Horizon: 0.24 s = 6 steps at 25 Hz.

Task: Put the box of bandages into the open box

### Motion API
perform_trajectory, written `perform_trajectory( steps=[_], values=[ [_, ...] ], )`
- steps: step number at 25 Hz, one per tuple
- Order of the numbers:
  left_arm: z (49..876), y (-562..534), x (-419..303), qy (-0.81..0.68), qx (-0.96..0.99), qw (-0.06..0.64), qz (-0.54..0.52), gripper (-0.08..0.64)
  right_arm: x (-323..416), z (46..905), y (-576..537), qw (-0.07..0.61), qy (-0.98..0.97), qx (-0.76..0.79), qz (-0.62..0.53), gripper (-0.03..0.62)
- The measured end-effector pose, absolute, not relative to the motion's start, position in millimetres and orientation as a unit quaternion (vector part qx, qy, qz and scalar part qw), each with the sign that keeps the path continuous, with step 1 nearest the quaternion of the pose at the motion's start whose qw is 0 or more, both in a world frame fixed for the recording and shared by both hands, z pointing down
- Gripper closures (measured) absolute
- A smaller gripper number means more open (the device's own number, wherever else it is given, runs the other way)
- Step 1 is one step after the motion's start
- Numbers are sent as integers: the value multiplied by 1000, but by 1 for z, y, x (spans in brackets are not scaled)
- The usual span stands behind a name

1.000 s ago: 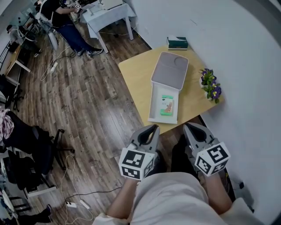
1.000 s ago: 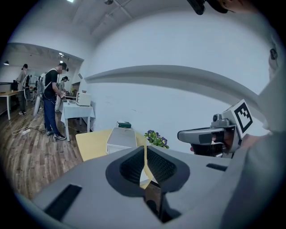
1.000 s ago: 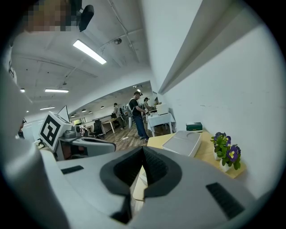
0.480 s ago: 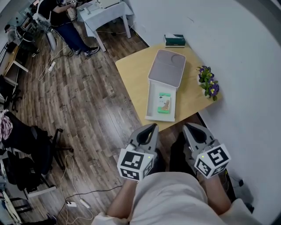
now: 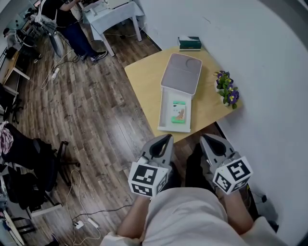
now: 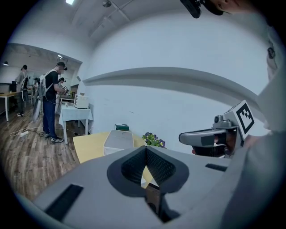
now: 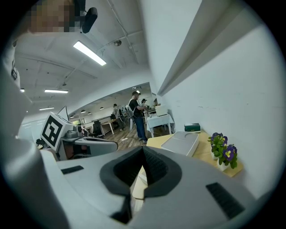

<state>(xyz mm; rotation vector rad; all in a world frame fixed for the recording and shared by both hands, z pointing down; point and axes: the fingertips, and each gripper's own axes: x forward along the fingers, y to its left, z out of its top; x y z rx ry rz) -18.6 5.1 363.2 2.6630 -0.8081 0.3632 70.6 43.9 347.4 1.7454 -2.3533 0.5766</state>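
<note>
**Room.** A dark wood-plank floor (image 5: pixel 96 105) of matte, streaked boards spreads to the left of the white open box (image 5: pixel 164 115). A plain, smooth white wall (image 5: pixel 269 72) rises to the box's right. Far beyond the box, up and to the left, a small white table (image 5: pixel 113 14) stands on the floor beside a person in dark clothes (image 5: pixel 72 26). A black office chair (image 5: pixel 36 156) stands well to the box's left.

**Surface.** The pale yellow, smooth worktop (image 5: pixel 144 81), squarish with rounded corners, carries the box and stands against the wall.

**Box.** The white open box is a shallow rectangular tray with thin upright walls. Its grey, matte lid (image 5: pixel 181 73), round-cornered, lies touching the tray's far end.

**Claws.** The left claw (image 5: pixel 165 140) and the right claw (image 5: pixel 208 140) are grey hard-plastic wedges. Each is backed by a cube with black-and-white square markers. Both are held off the worktop, nearer the camera than the box and well apart from it. Each gripper view shows ribbed black pads pressed together: both claws are clenched, with nothing between them.

**Small items.**
- A white pot of purple and yellow flowers (image 5: pixel 225 91) with green leaves stands to the box's right, near the wall.
- A dark green rectangular tissue box (image 5: pixel 189 43) sits beyond the lid.
- The flat green-and-white box of bandages (image 5: pixel 179 111) lies inside the tray, nearer its right wall.
</note>
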Motion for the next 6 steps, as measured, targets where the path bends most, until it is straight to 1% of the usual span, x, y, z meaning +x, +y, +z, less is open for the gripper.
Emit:
perform_trajectory(
  steps=[6],
  values=[
    [369,5,-18,-284,935,167,133,555,71,350,42,80,-786,581,193,589]
  ],
)
